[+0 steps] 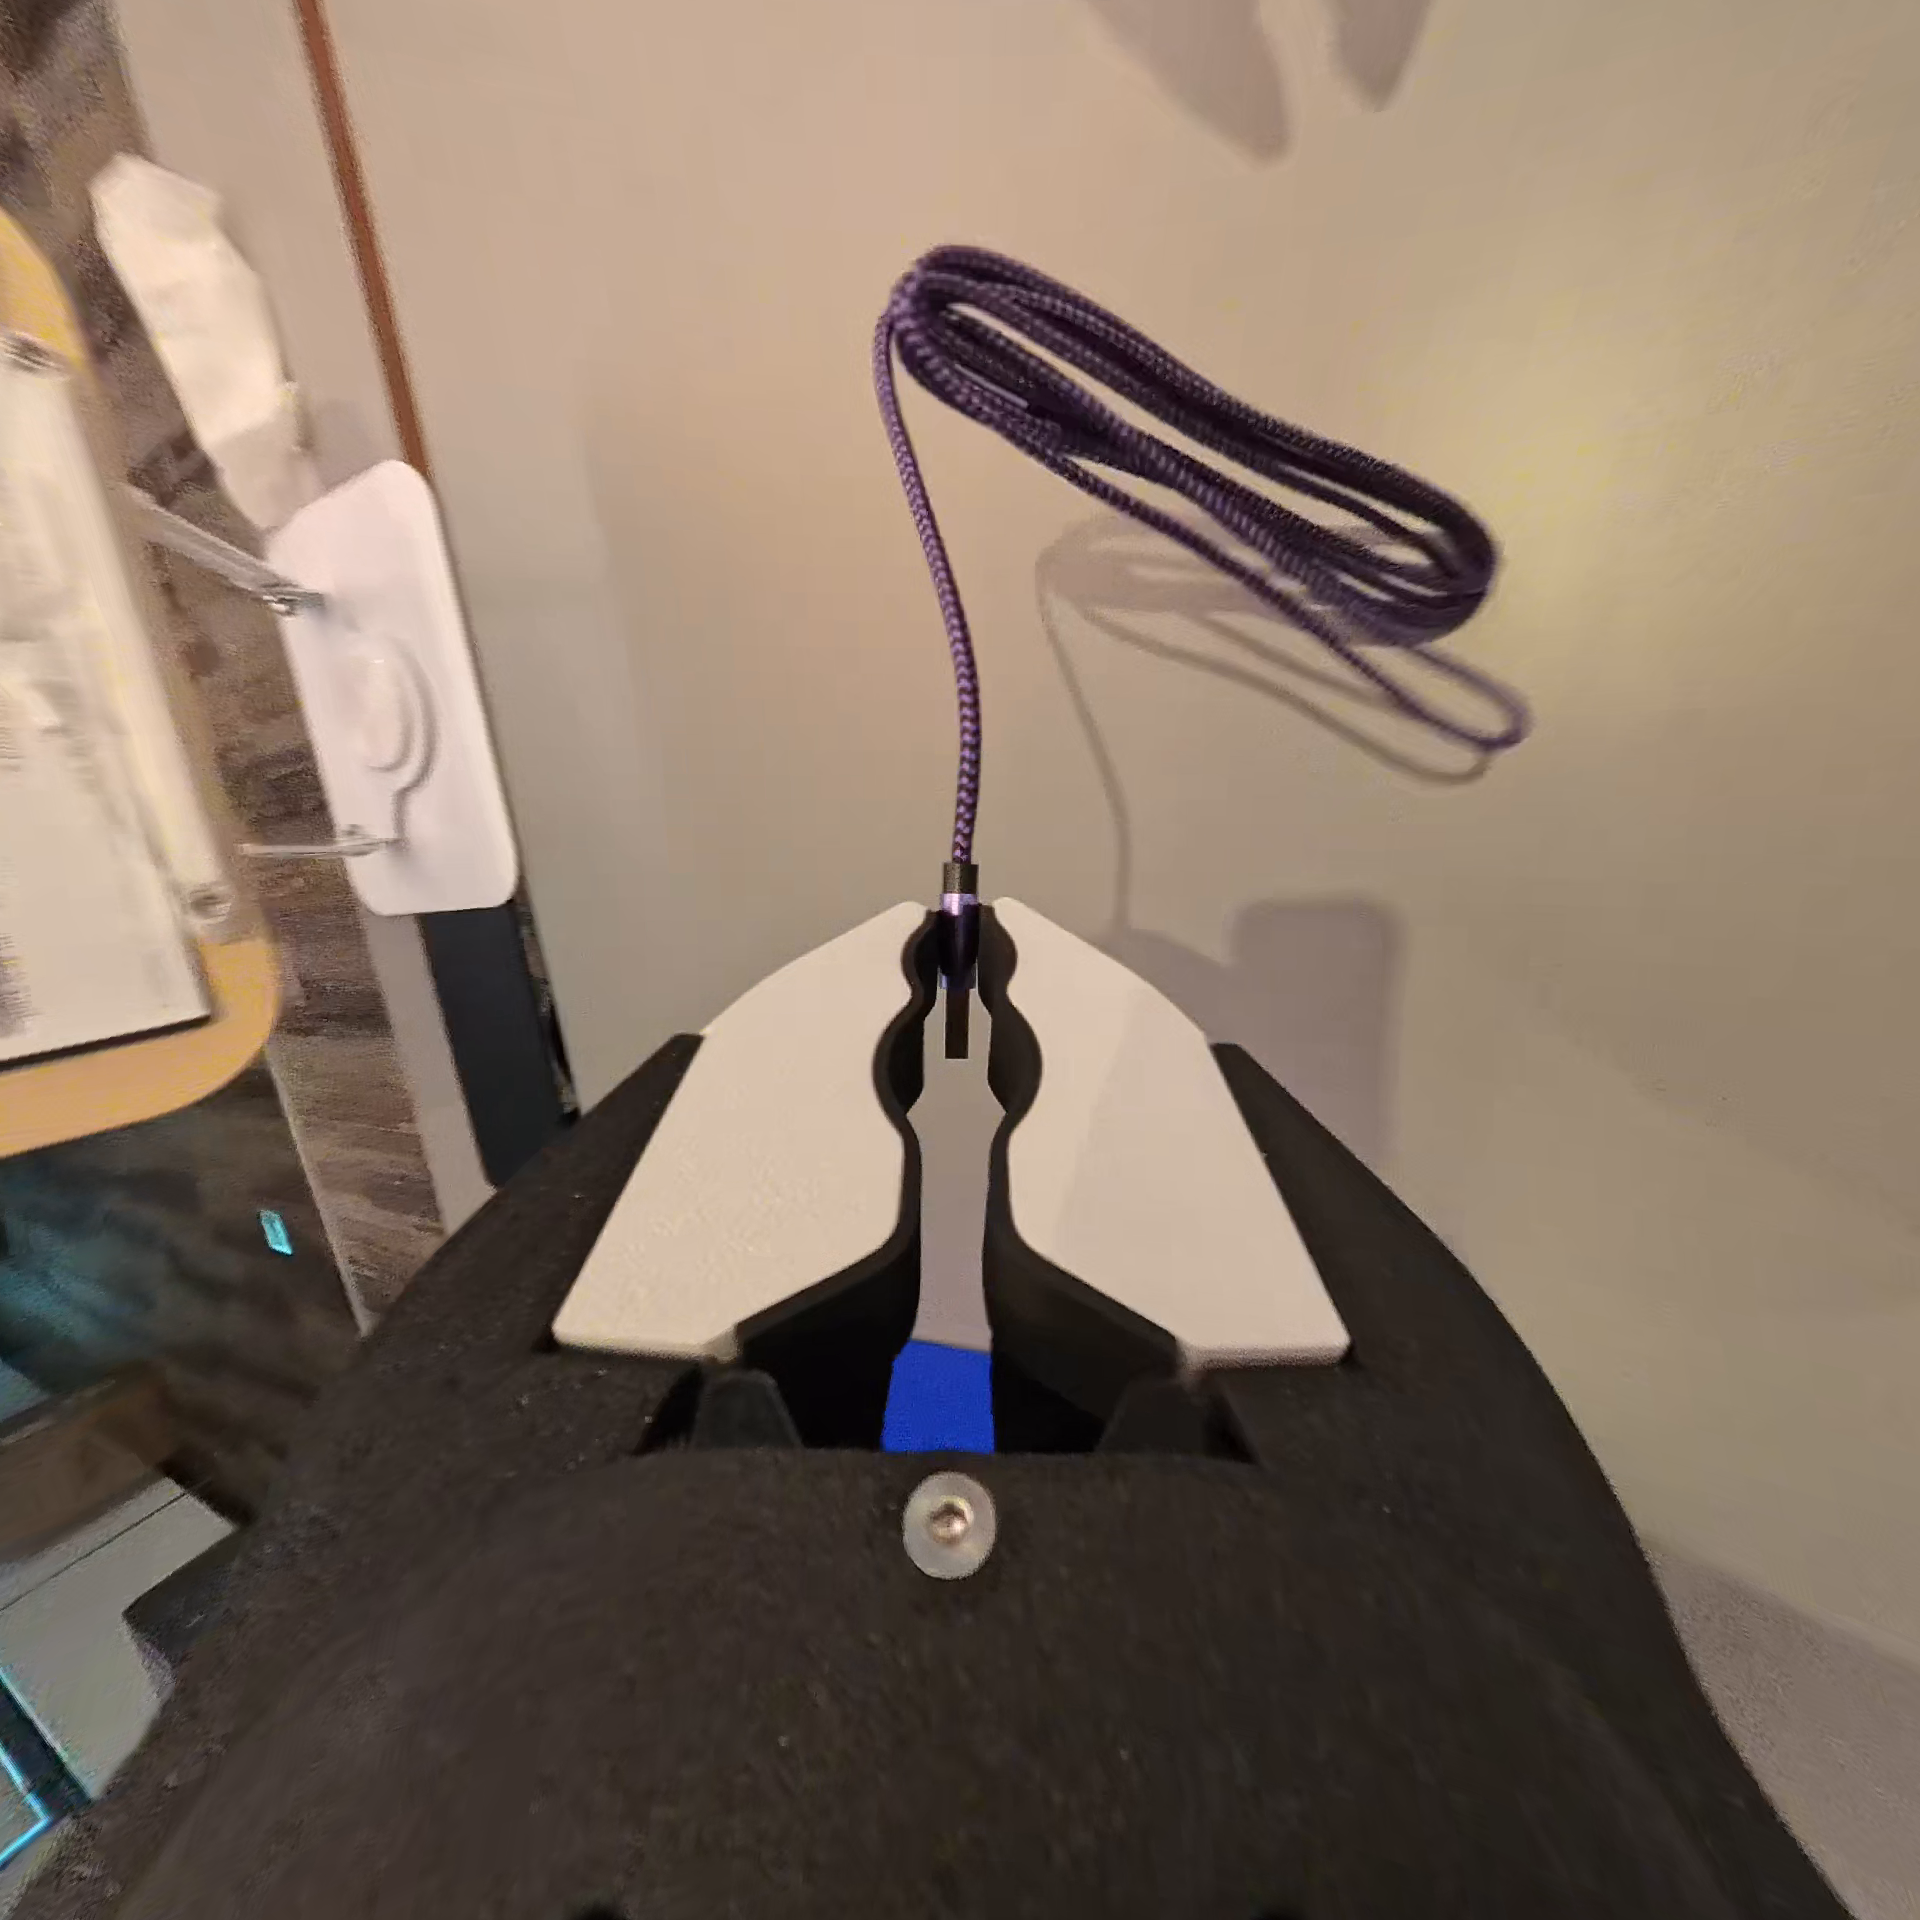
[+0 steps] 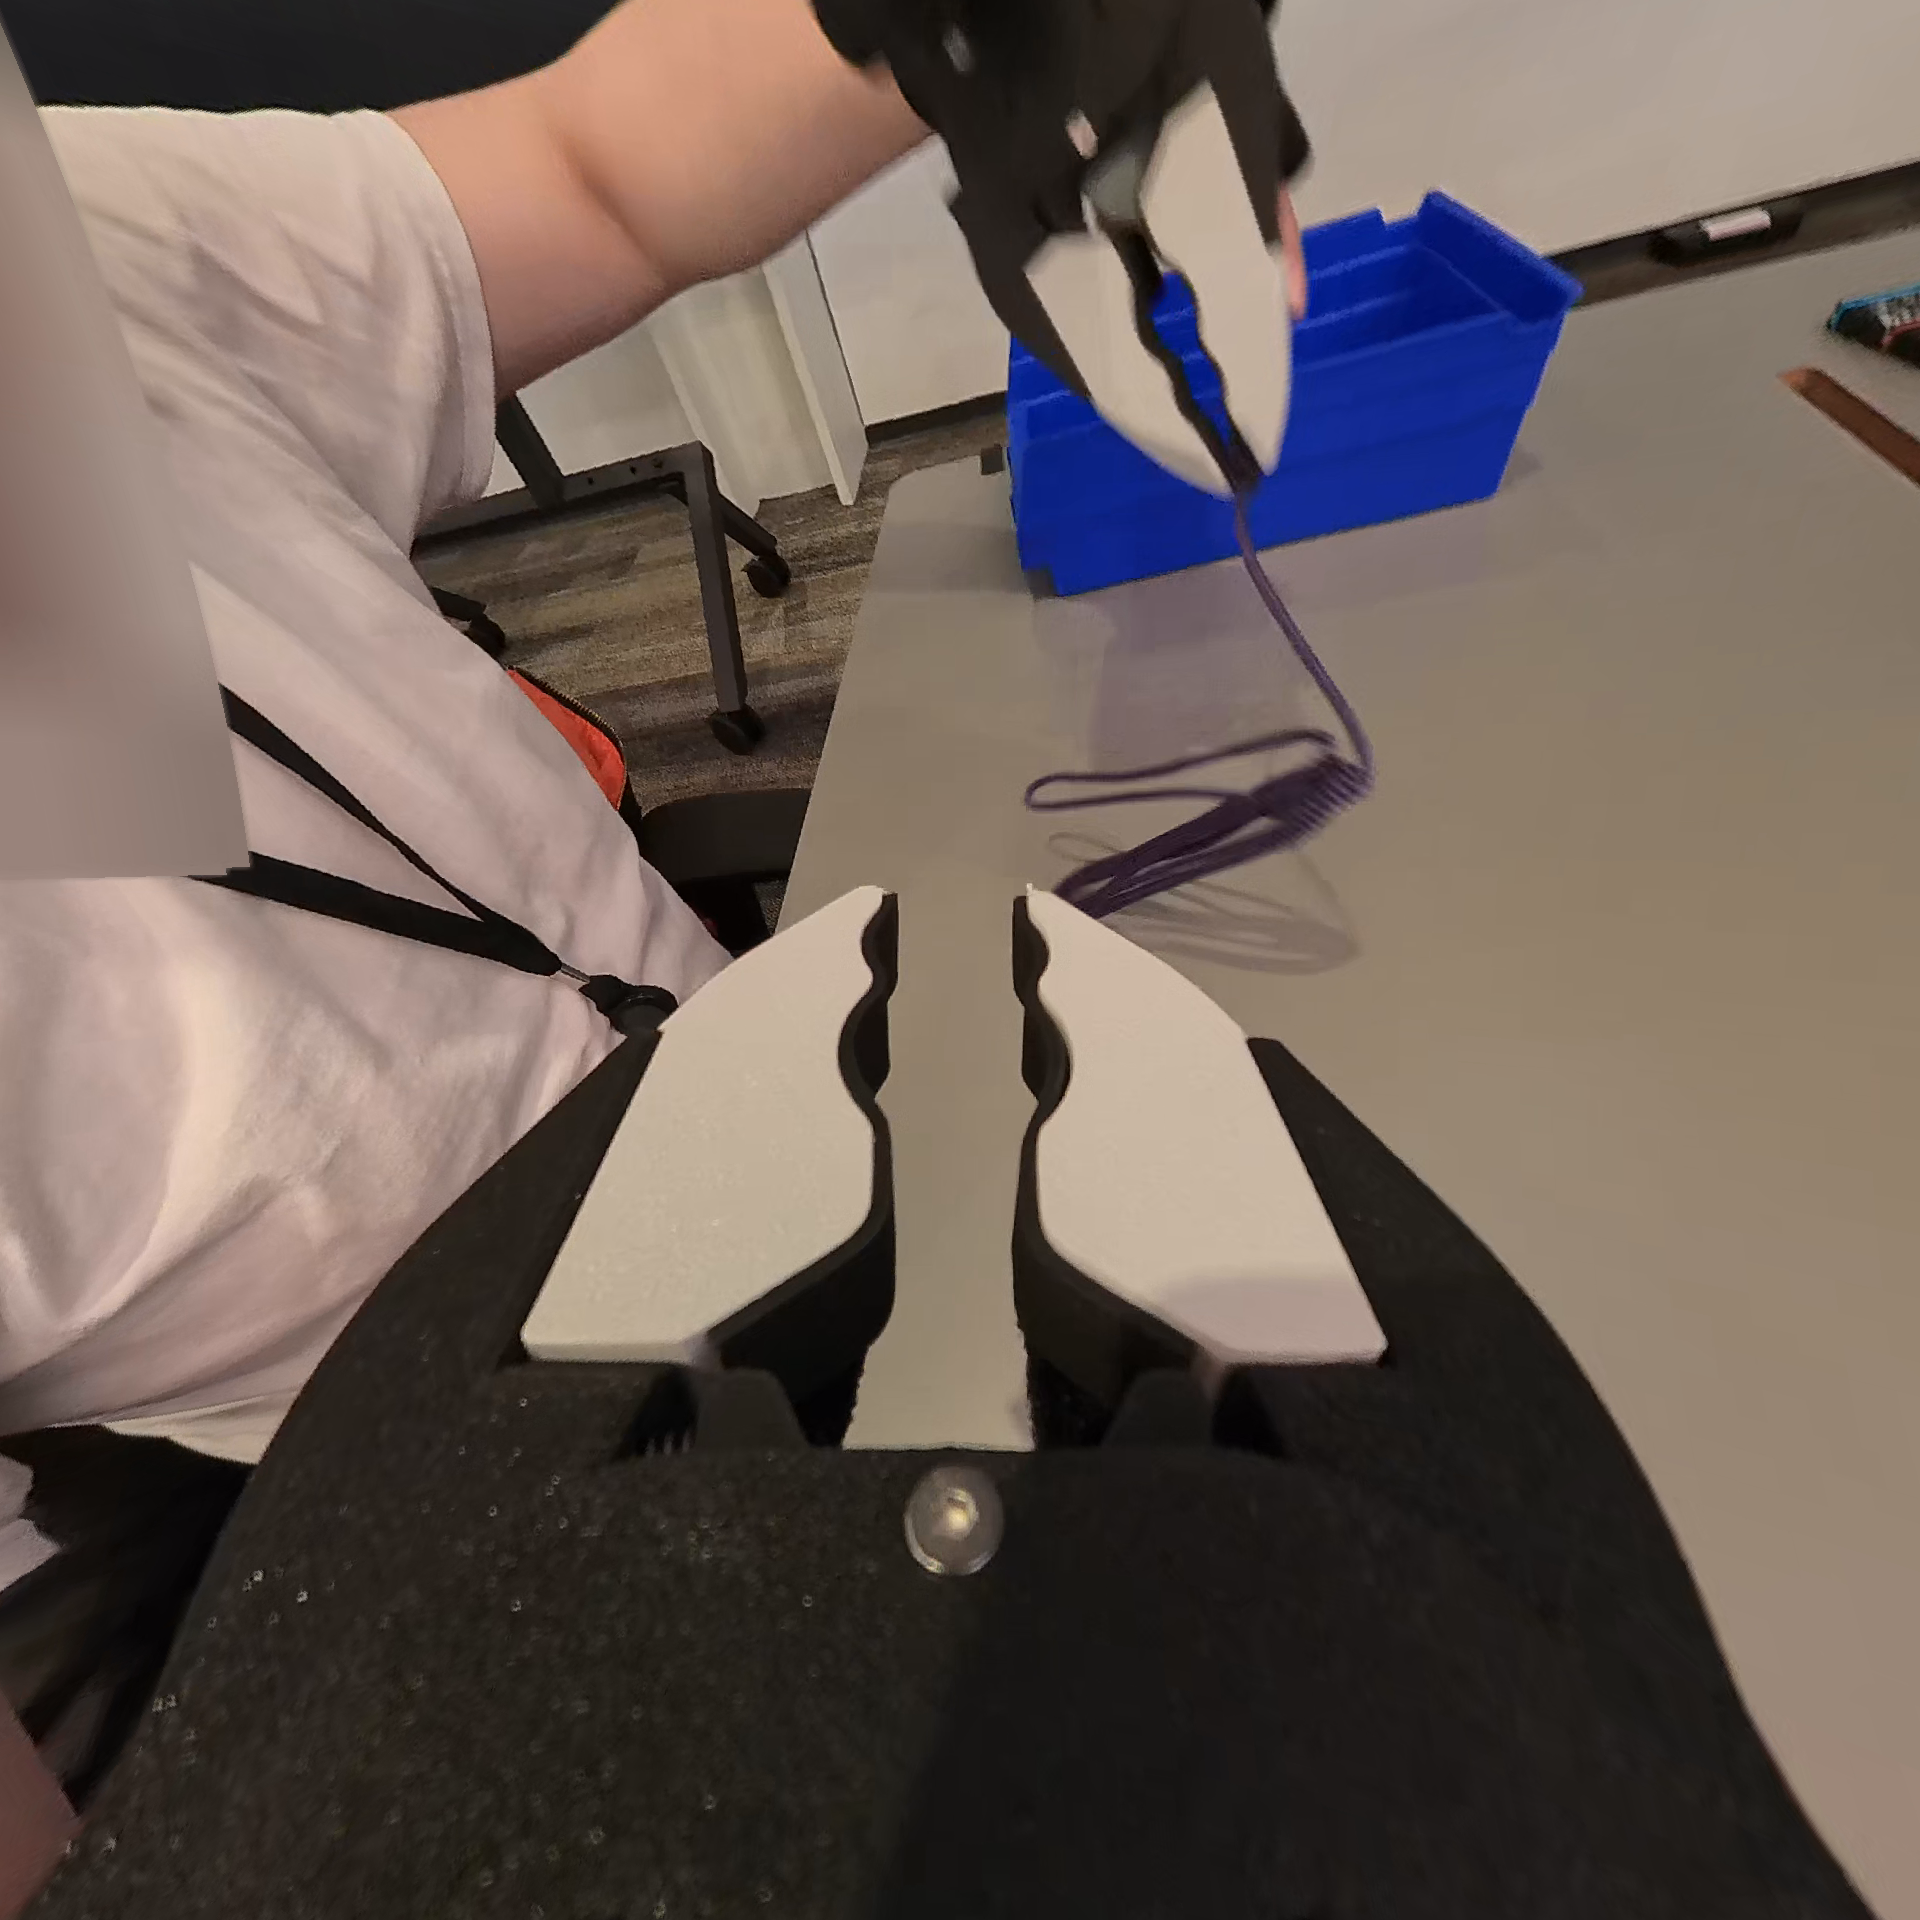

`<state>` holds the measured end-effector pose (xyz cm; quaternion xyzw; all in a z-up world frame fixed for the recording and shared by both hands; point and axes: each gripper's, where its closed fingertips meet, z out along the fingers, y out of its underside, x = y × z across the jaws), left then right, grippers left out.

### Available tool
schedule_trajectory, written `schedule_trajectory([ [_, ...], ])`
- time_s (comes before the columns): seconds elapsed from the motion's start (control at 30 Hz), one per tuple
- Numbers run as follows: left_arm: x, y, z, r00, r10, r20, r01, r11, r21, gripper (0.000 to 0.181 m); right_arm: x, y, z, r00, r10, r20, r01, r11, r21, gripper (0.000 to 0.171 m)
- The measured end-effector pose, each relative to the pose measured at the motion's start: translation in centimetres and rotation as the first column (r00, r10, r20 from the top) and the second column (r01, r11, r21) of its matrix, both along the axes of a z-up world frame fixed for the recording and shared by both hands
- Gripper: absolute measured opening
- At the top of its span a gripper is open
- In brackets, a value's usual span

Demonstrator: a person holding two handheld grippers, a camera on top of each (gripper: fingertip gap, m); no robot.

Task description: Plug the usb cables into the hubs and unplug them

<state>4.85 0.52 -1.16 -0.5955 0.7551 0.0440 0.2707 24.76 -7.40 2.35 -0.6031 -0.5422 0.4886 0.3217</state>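
USB cable [image 1: 1174, 457], purple braided, w/ its coiled length swinging just above the grey table [image 2: 1558, 935]; plug end [image 1: 958, 935] pinched at the tips of the left gripper [image 1: 958, 914], metal tip pointing back between the fingers. Largest item in view: table; next, blue bin [image 2: 1351, 457] at far edge, behind the raised left gripper [image 2: 1236, 457]. Right gripper [image 2: 956, 904] is empty, jaws parted, hovering low over the near edge. No hub visible in either view. Step in hand, prob.: carry cable to a hub. To do it well: let the swinging coil settle first, keep grip on the plug housing not the braid, re-grip w/ the right gripper so the connector faces outward
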Motion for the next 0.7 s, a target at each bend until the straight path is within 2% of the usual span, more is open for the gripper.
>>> schedule_trajectory([
  [0.2, 0.4, 3.2, -7.6, 0.995, 0.095, -0.02, -0.096, 0.991, -0.09, 0.006, 0.9, 0.2, -1.7, 0.999, -0.029, 0.031, 0.03, 0.999, -0.036, 0.02],
  [0.3, 0.3, 3.9, -10.1, 0.99, 0.143, 0.009, -0.141, 0.981, -0.131, 0.006, 1.2, 0.3, -2.3, 0.999, -0.034, 0.032, 0.036, 0.998, -0.054, 0.02],
  [0.43, 0.6, 4.4, -10.7, 0.974, 0.194, 0.118, -0.174, 0.971, -0.161, 0.007, 1.4, 0.7, -2.9, 0.999, -0.043, 0.03, 0.046, 0.996, -0.072, 0.02],
  [0.5, 0.6, 4.3, -10.8, 0.96, 0.229, 0.159, -0.197, 0.961, -0.193, 0.023, 1.5, 0.9, -3.1, 0.998, -0.048, 0.028, 0.05, 0.996, -0.076, 0.02],
  [0.6, -0.1, 4.3, -11.0, 0.938, 0.273, 0.212, -0.229, 0.951, -0.209, 0.028, 1.7, 1.3, -3.3, 0.998, -0.054, 0.024, 0.056, 0.995, -0.083, 0.02],
  [0.7, -2.6, 3.9, -9.7, 0.926, 0.315, 0.209, -0.285, 0.945, -0.162, 0.043, 1.9, 1.8, -3.3, 0.998, -0.062, 0.026, 0.064, 0.994, -0.093, 0.02],
])
